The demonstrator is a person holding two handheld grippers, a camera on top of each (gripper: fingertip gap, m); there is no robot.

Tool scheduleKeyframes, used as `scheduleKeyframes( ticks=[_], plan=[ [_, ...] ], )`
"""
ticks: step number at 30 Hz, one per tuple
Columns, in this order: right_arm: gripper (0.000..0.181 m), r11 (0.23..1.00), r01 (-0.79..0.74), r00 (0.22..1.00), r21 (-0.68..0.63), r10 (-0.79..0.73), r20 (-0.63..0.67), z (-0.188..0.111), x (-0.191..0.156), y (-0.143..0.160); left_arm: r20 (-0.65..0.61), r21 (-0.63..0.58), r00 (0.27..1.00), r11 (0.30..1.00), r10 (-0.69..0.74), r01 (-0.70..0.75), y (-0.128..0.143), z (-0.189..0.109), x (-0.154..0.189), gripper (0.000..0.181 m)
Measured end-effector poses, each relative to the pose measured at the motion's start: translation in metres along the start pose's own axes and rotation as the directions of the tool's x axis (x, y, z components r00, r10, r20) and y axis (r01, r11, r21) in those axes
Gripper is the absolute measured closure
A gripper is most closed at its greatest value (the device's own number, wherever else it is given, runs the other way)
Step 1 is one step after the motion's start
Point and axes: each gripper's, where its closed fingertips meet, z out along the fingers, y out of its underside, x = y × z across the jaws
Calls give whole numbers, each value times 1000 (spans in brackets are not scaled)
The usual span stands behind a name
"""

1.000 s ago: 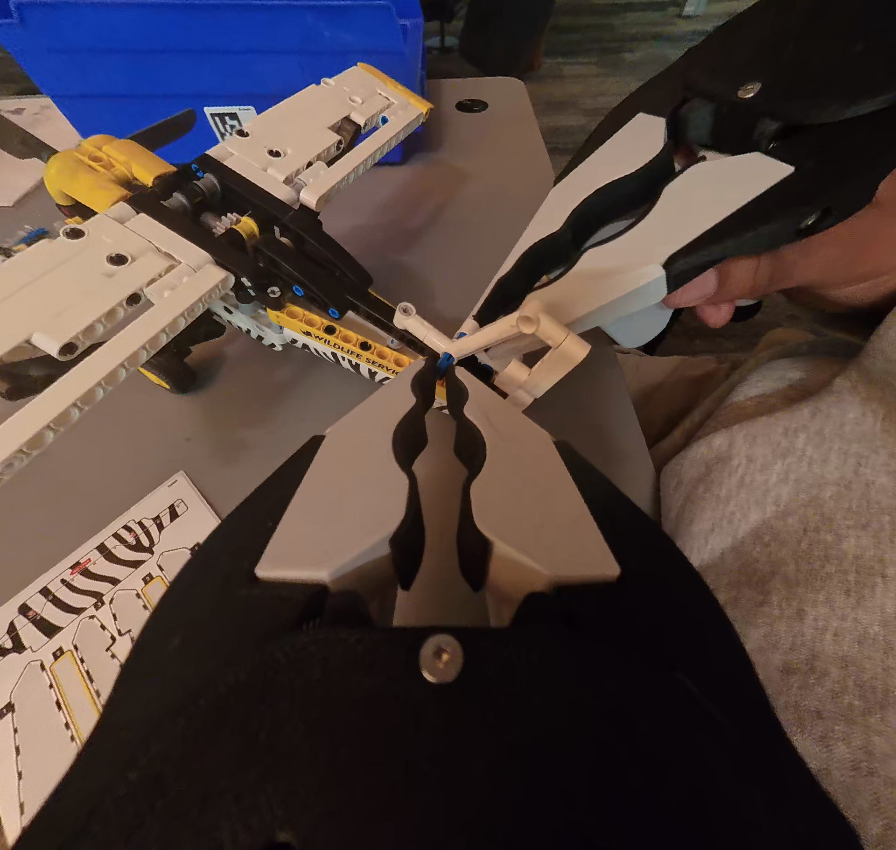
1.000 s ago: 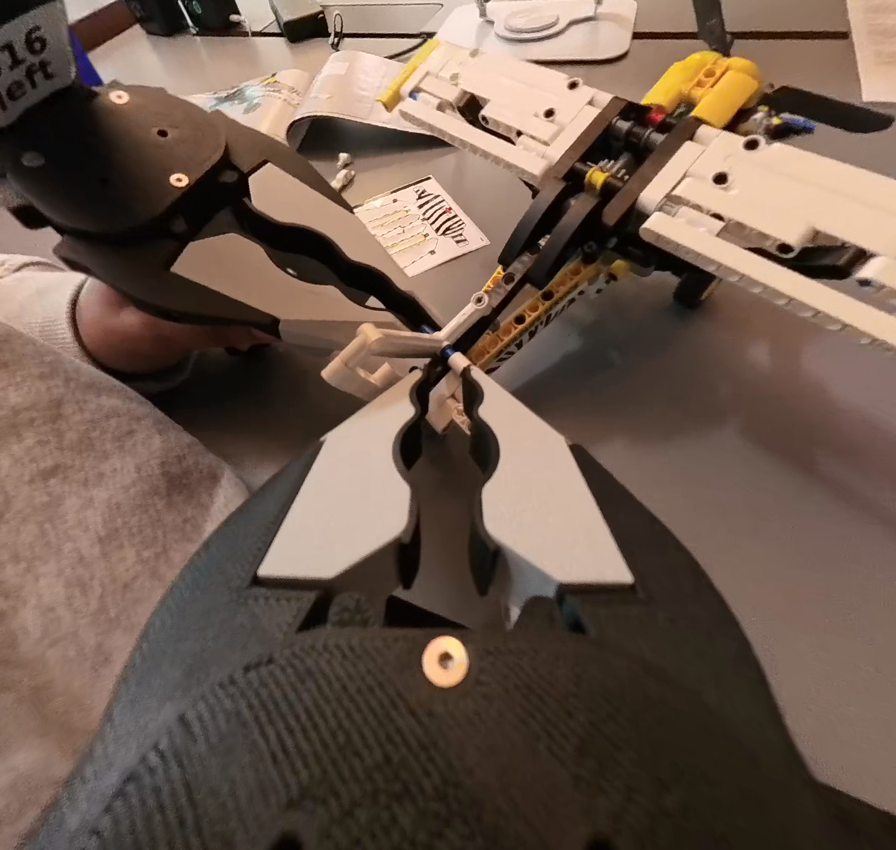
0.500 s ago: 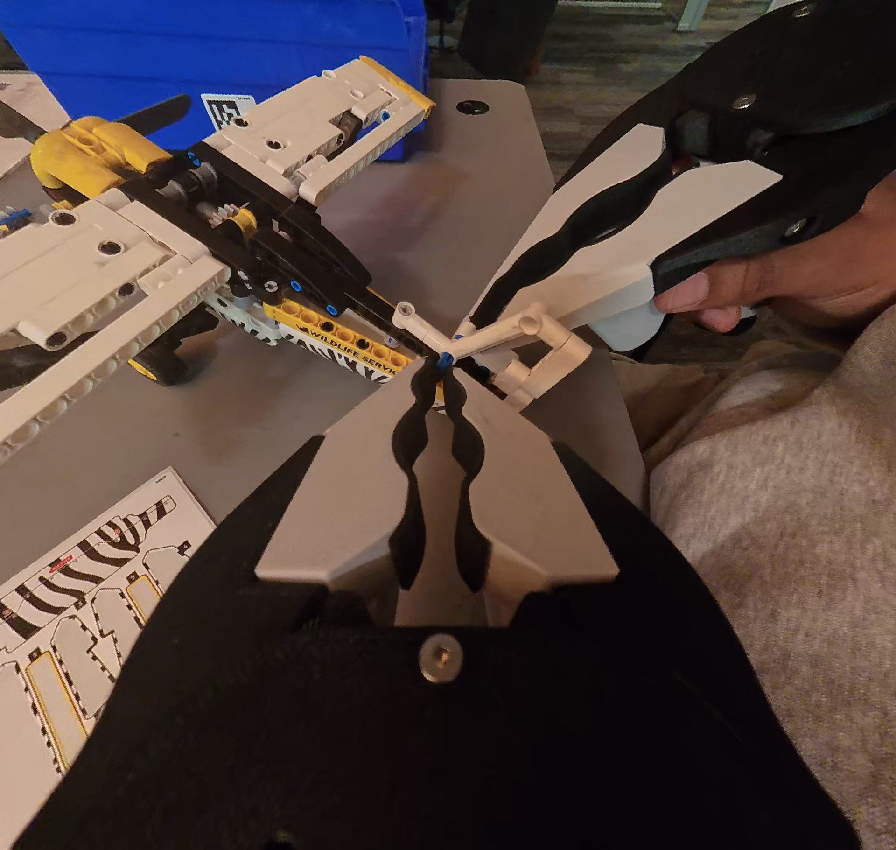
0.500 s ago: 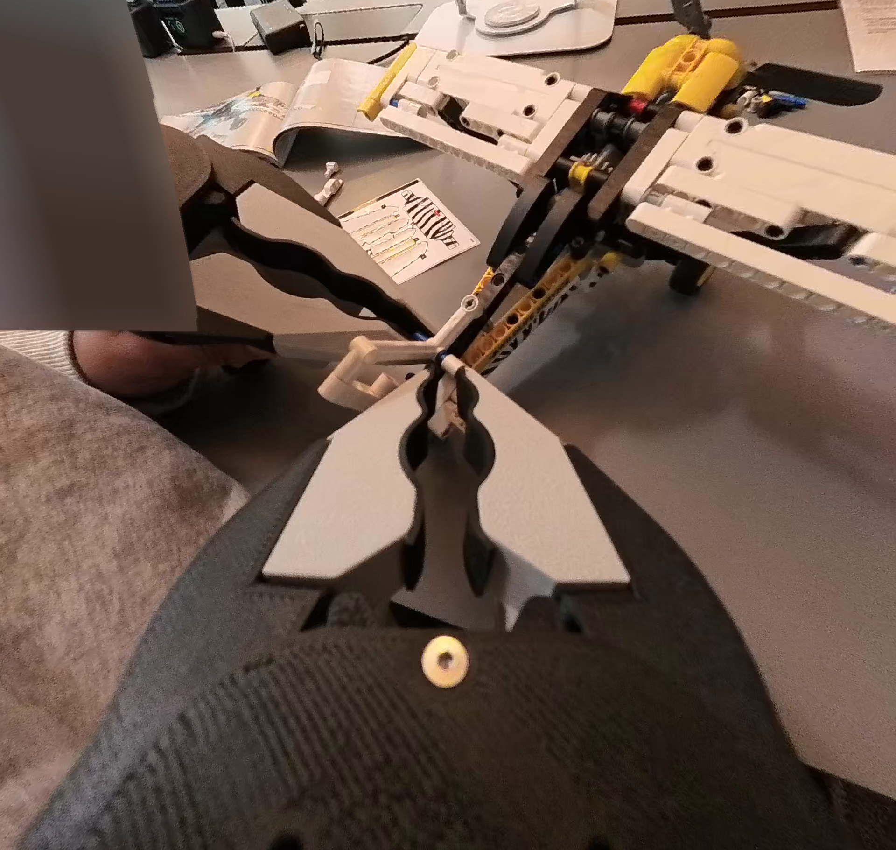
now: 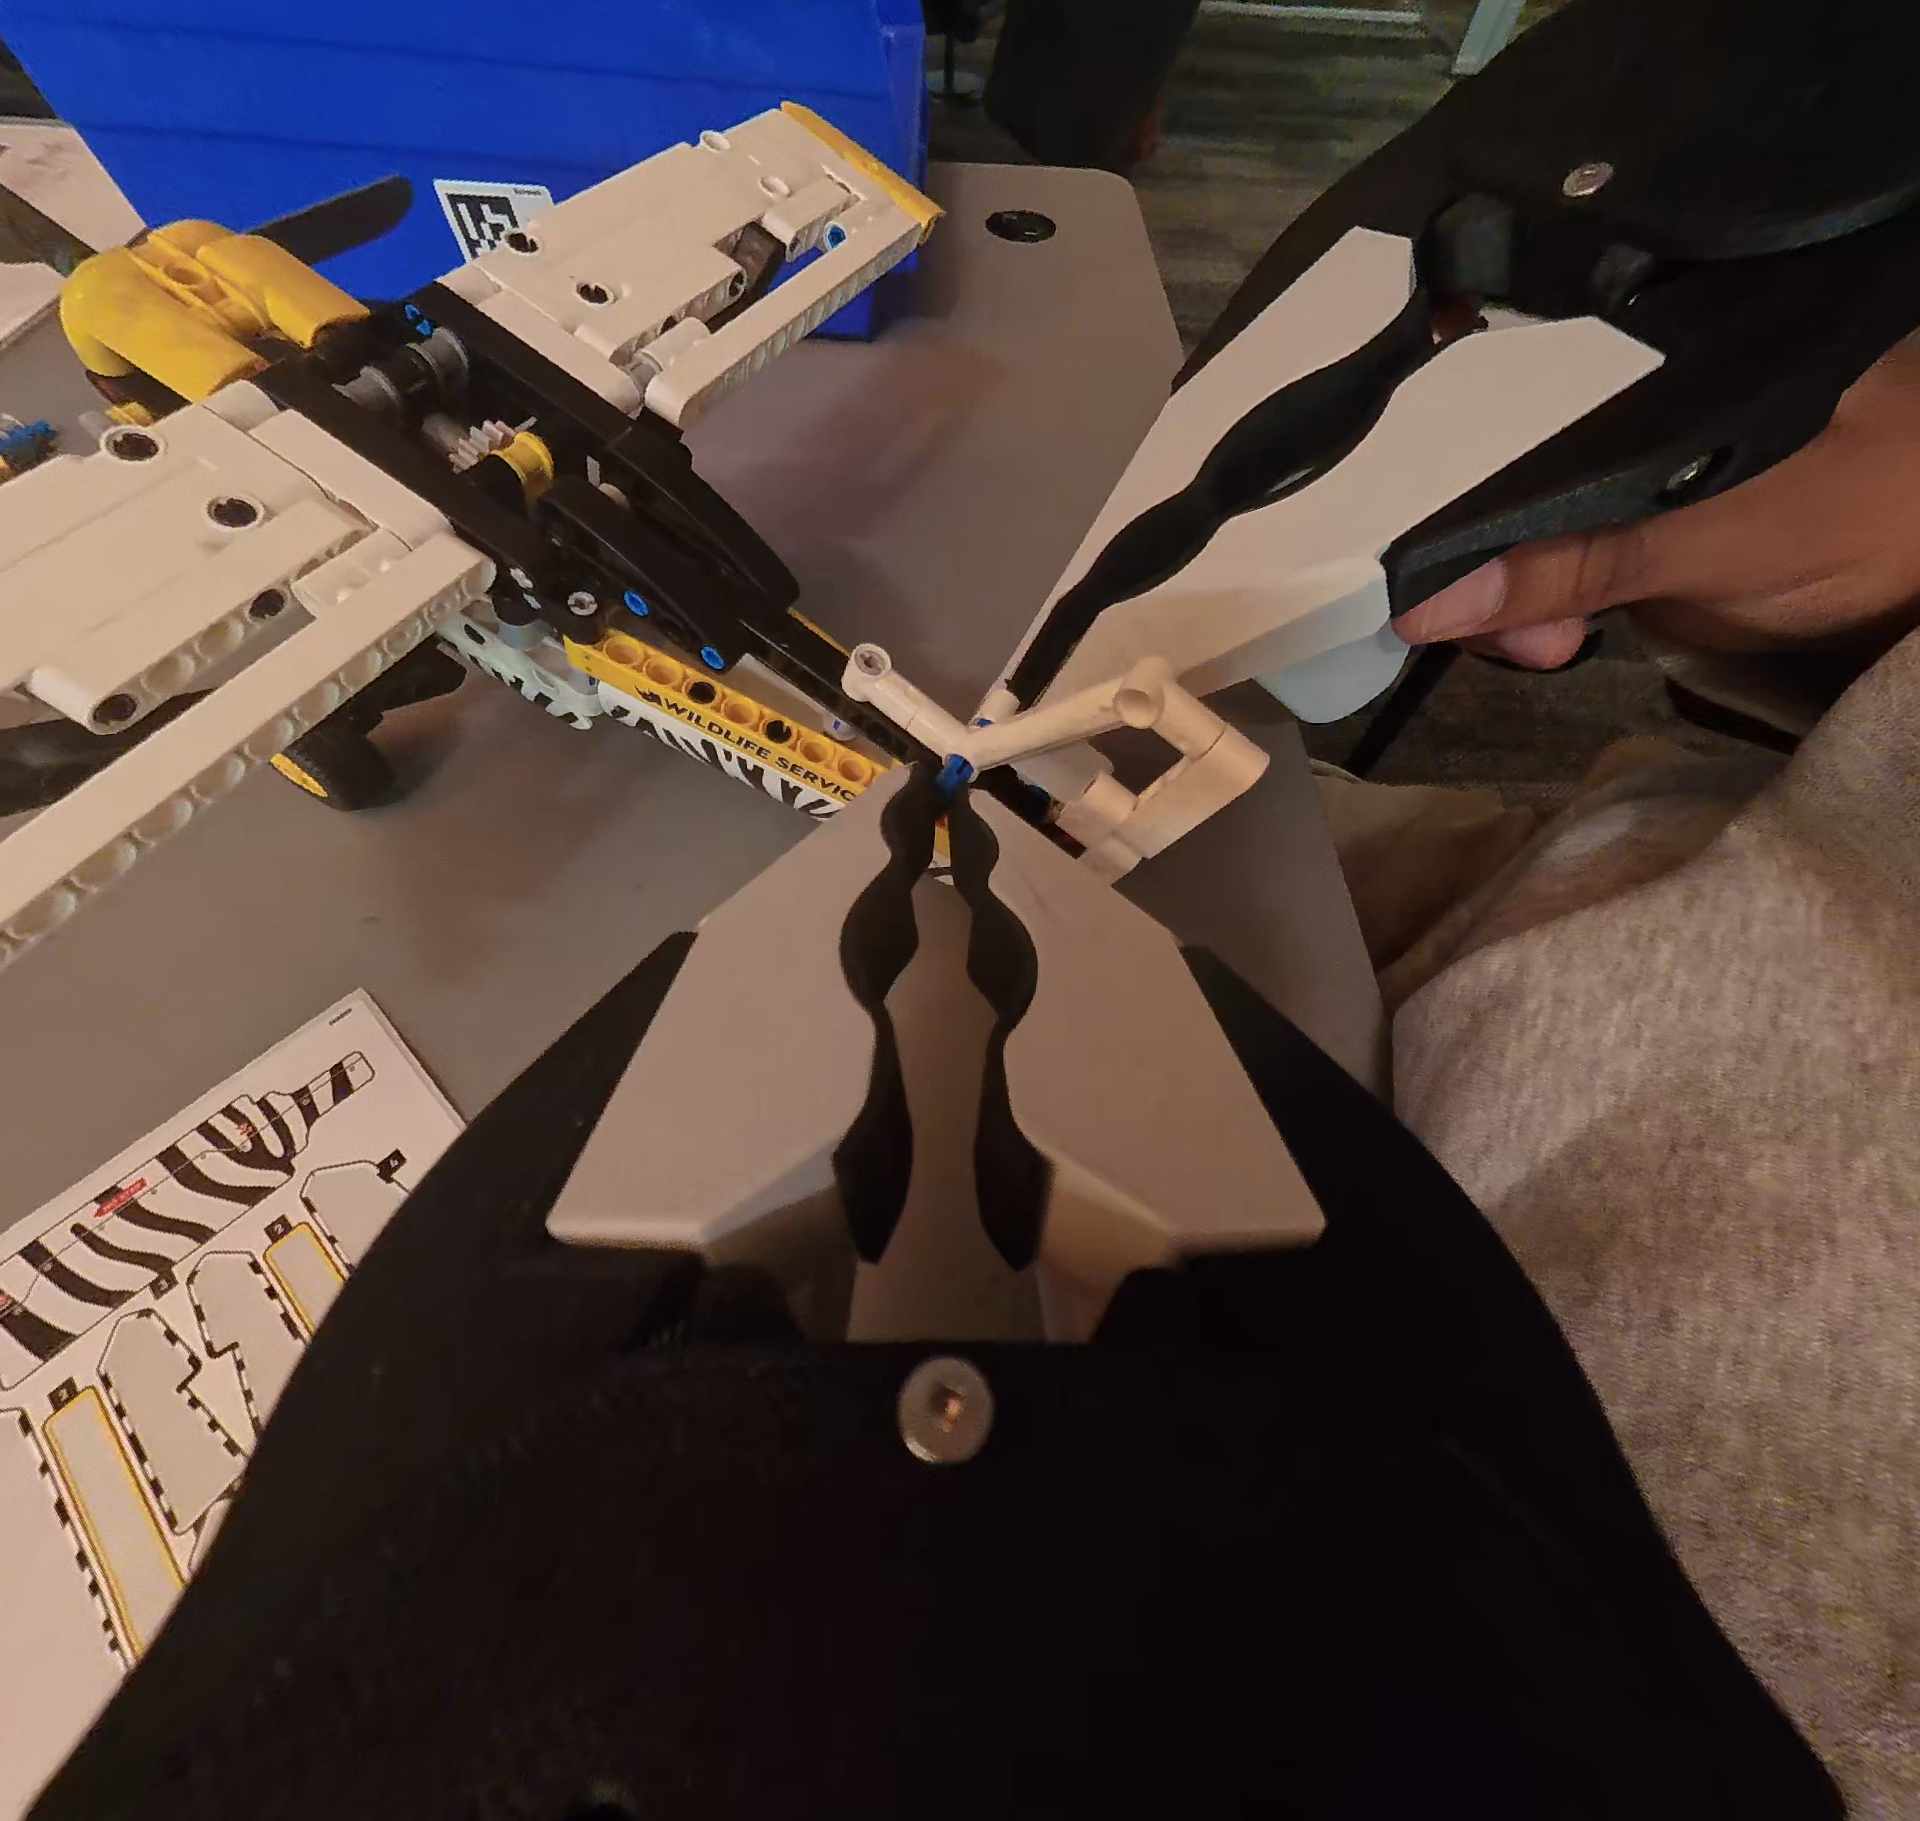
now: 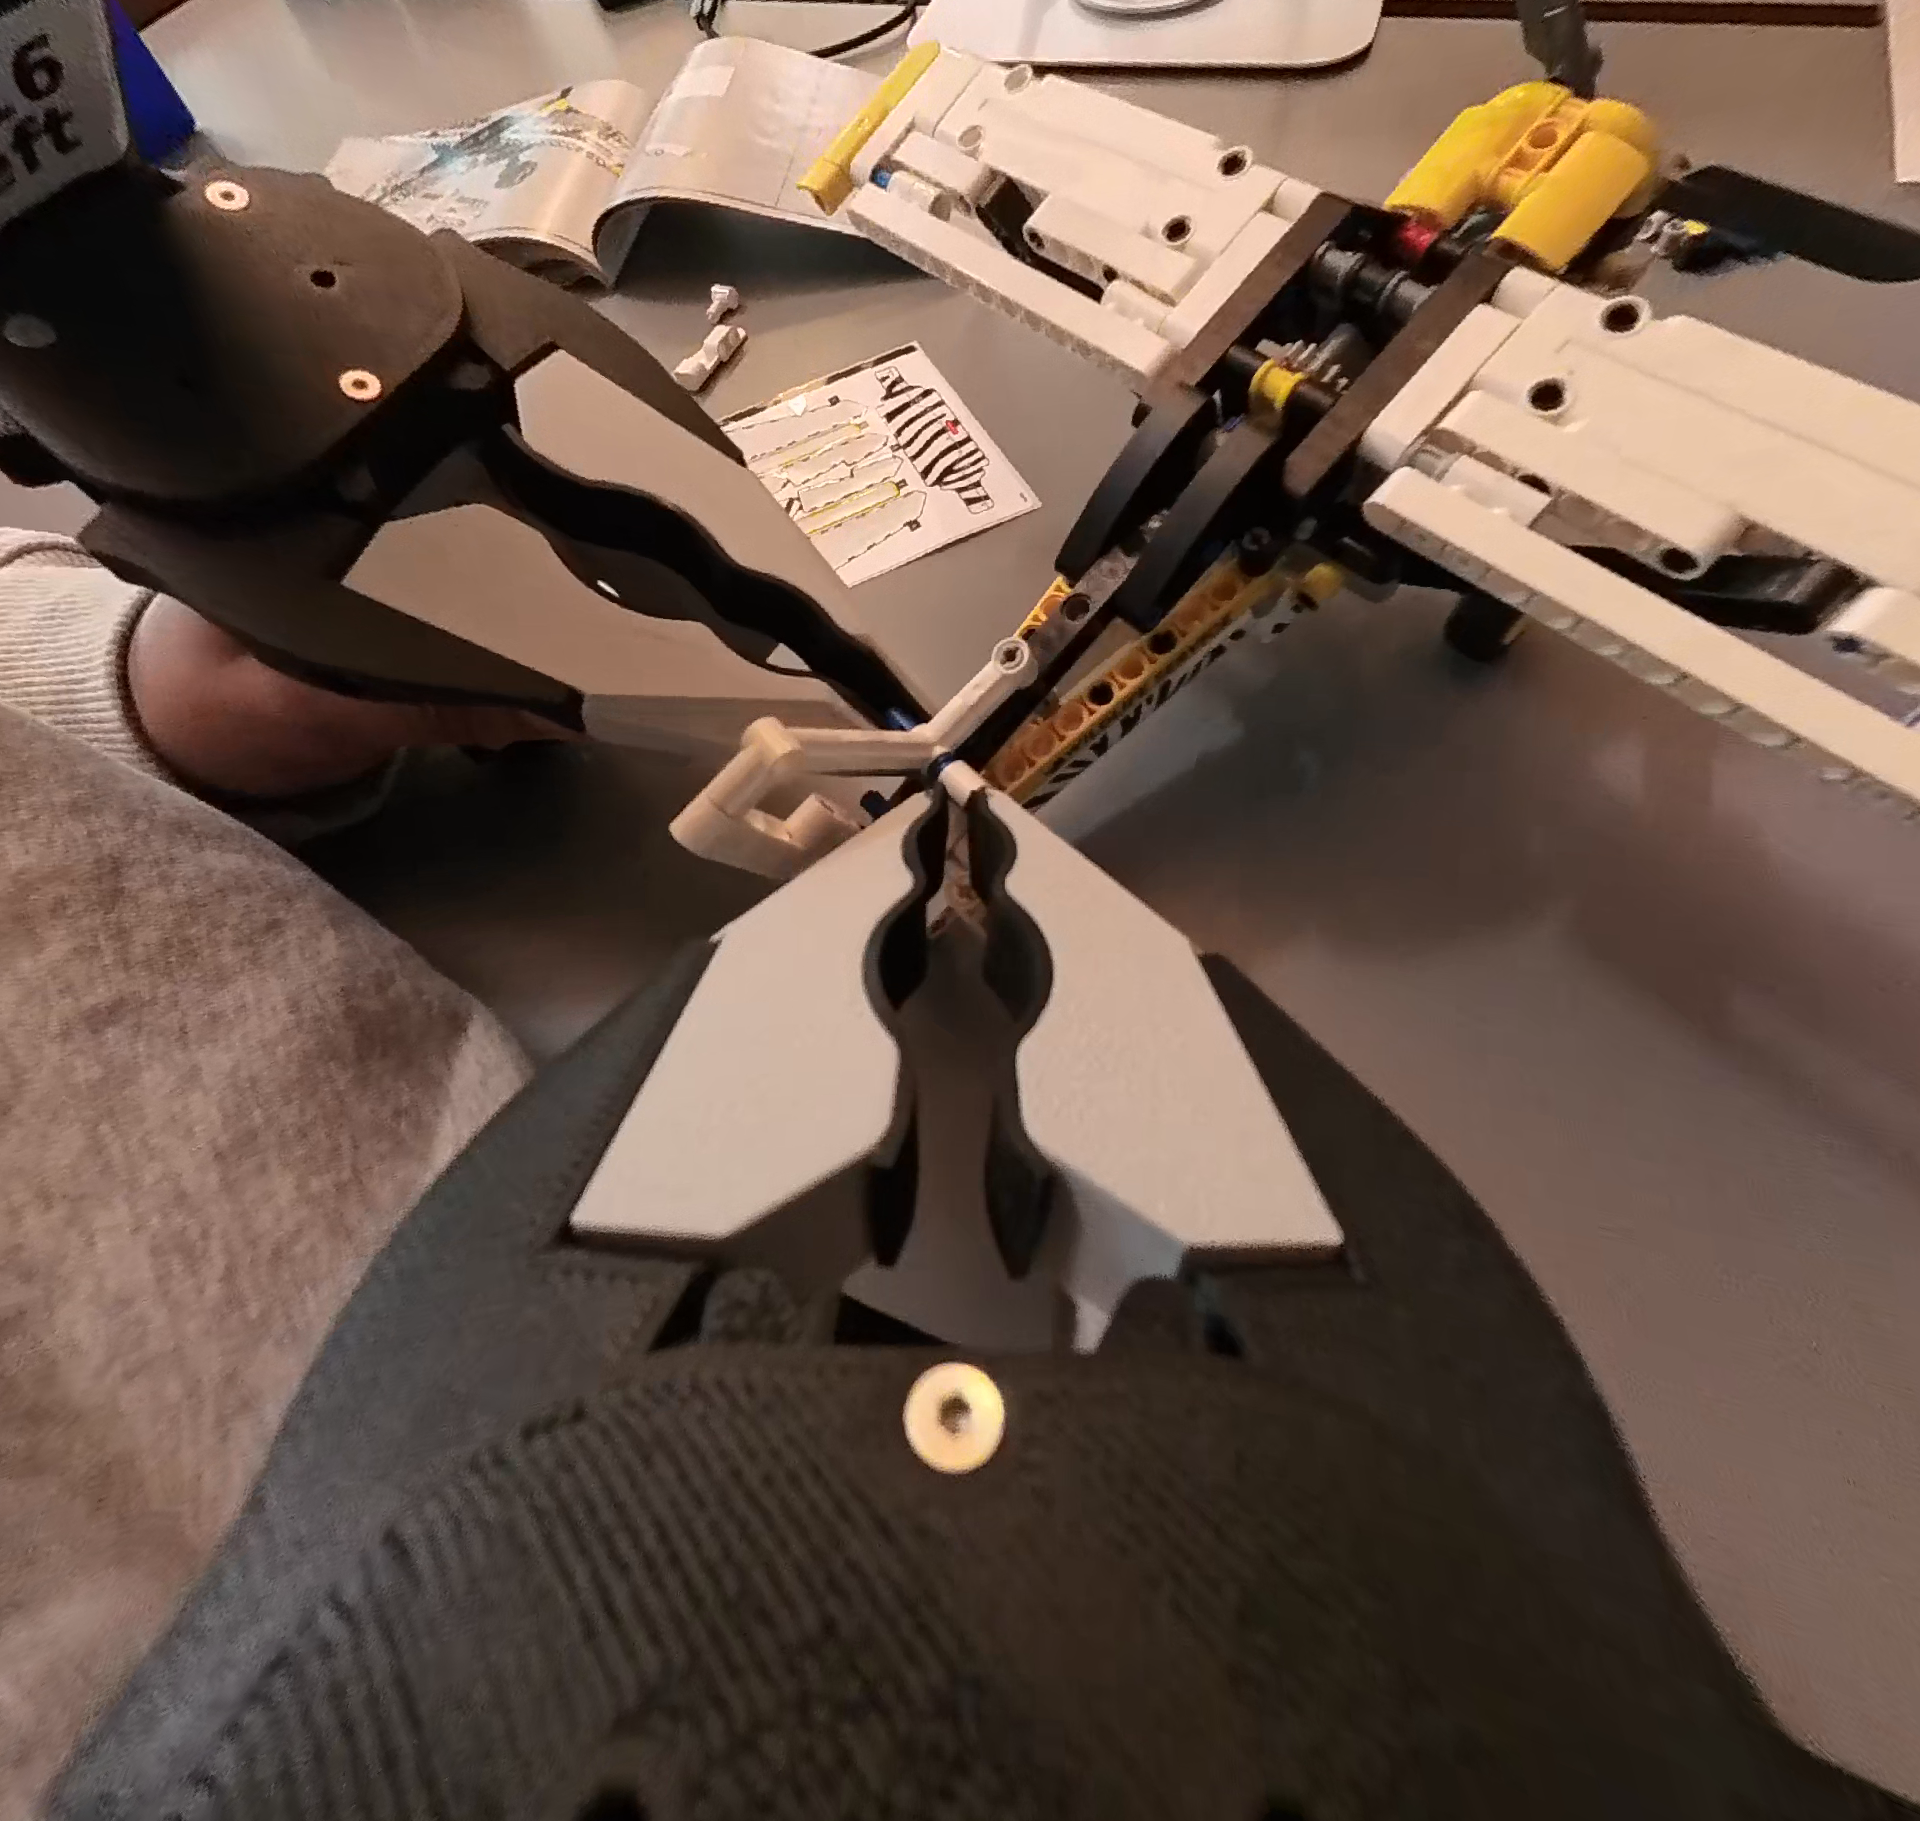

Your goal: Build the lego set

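In the right wrist view the lego plane [image 6: 1299, 337] sits at one o'clock on the table [image 6: 1455, 940], sticker sheet [image 6: 883, 462] at eleven, open booklet [image 6: 644, 161] behind it, two loose pieces [image 6: 712, 337] between.

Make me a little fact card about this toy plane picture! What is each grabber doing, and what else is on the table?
Toy: white, black and yellow brick plane, standing on the grey table
Left hand-held gripper: shut on a small blue pin at the tail
Right hand-held gripper: shut on a white tail piece
Tail: white angled bars at the plane's rear end, where both grippers meet
Sticker sheet: flat on the table, zebra stripes
Booklet: open, behind the plane
Loose bits: two small white pieces near the booklet
Bin: blue bin behind the plane
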Motion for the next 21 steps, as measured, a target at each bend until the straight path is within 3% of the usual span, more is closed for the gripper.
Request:
scheduleKeyframes(
  ticks=[12, 16, 18, 21],
  plan=[
    [180, 1000, -22, 1000, 3, 22, 19, 0, 0, -1, 7, -8, 1000, 1000, 5, -5, 1, 1, 0, 180],
    [178, 997, 70, 996, -26, -71, -51, 3, 4, -1, 10, 1, 1000, 1000, -9, 9, -1, 3, -5, 180],
    [174, 990, 141, 986, -5, -141, -88, 4, 6, -3, 5, 14, 1000, 1000, -12, 12, -4, 2, -6, 179],
    [163, 989, 123, 987, 87, -113, -118, -8, 9, -11, 5, 31, 1000, 1000, -3, 3, -5, 0, -5, 179]
  ],
)
